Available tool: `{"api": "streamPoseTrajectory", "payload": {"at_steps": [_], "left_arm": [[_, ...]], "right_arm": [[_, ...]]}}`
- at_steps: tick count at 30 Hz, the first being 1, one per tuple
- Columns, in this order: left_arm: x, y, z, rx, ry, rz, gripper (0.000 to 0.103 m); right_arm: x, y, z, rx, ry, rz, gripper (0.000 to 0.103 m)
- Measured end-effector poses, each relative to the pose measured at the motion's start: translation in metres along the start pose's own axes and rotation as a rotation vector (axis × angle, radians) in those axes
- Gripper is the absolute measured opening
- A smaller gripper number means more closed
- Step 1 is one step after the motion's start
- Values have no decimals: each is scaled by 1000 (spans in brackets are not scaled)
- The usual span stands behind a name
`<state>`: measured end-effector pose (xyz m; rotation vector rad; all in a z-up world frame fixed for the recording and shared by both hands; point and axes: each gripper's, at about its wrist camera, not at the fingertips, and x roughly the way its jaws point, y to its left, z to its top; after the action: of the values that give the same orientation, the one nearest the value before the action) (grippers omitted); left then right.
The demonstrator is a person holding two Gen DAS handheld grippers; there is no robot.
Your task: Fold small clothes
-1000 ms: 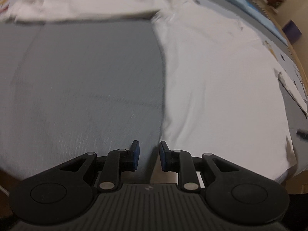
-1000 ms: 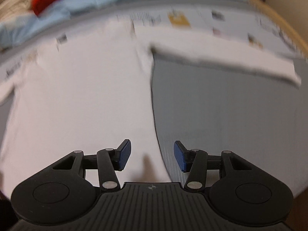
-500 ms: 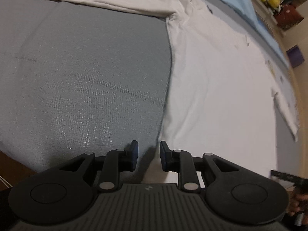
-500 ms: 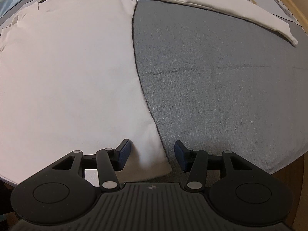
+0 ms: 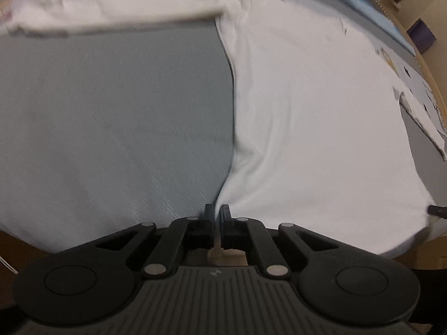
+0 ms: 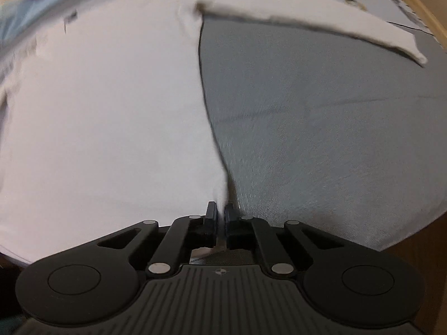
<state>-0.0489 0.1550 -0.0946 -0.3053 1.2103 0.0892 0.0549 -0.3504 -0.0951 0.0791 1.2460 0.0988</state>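
Here, in the left wrist view, the left tongs [image 5: 217, 214] are clenched on the near left corner of the white shirt [image 5: 307, 117], which is spread flat on the grey surface [image 5: 111, 117] with its sleeve [image 5: 117, 14] stretched out sideways. In the right wrist view, the right tongs [image 6: 220, 212] are seen clamped on the opposite hem corner. Both corners are best lifted together and carried evenly towards the collar, so that the fold is kept straight.

Left tool [image 5: 217, 212]: black plastic, ribbed grey base plate, round side discs, silver rivets on linkage arms. Right tool [image 6: 220, 210]: same, blue pads.
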Motion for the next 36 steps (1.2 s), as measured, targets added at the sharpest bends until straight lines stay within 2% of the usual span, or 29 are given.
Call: {"api": "streamPoseTrajectory", "payload": {"at_steps": [2,4,6,8,10,11,12,13,14,16,17,18,19,20,21,23,24,26,27,29,33,36], "left_arm": [[-3,1,-5,24,21,18,4],[9,-2,-12,57,80,77,4],[18,-7,-15,83,128,97,4],[15,-11,-16,106,107,128,4],[3,-17,-14,150,24,182,5],[-4,-18,-12,150,-15,165,7],[-10,-19,-11,137,-45,119,8],[-13,-24,-10,125,-65,58,8],[-13,-27,-11,126,-66,10,8],[-3,-34,-16,152,-30,-21,9],[7,-37,-18,168,10,-10,14],[24,-38,-19,191,88,26,14],[36,-39,-24,208,152,66,14],[38,-39,-28,218,151,78,14],[35,-40,-26,211,140,83,14],[20,-42,-22,202,54,56,16],[17,-41,-23,199,37,42,19],[33,-37,-27,194,127,81,18],[37,-36,-30,209,130,86,18],[26,-38,-24,194,92,78,19],[-18,-36,-2,134,-111,50,22],[-50,-22,29,68,-249,39,24]], "right_arm": [[-6,-6,-2,28,8,5,5],[4,-6,-6,20,68,-2,5],[15,-1,-11,-20,130,-10,5],[18,6,-15,-70,143,-41,5],[13,12,-13,-119,105,-109,7],[8,15,-13,-141,61,-163,7],[1,18,-12,-162,12,-191,14],[-9,23,-10,-176,-51,-177,14],[-17,27,-9,-178,-97,-127,14],[-20,33,-8,-181,-120,-21,17],[-14,37,-9,-190,-93,20,21],[-2,41,-12,-201,-41,27,27],[11,46,-18,-212,13,10,28],[26,47,-22,-228,77,-33,28],[33,48,-21,-231,98,-60,28],[30,47,-18,-218,70,-38,28],[30,46,-16,-213,66,-25,29],[37,45,-18,-239,97,-67,31],[37,46,-17,-246,95,-72,33],[28,47,-11,-228,61,-49,33],[0,63,1,-228,-69,42,34],[-19,71,12,-197,-176,51,34]]}}
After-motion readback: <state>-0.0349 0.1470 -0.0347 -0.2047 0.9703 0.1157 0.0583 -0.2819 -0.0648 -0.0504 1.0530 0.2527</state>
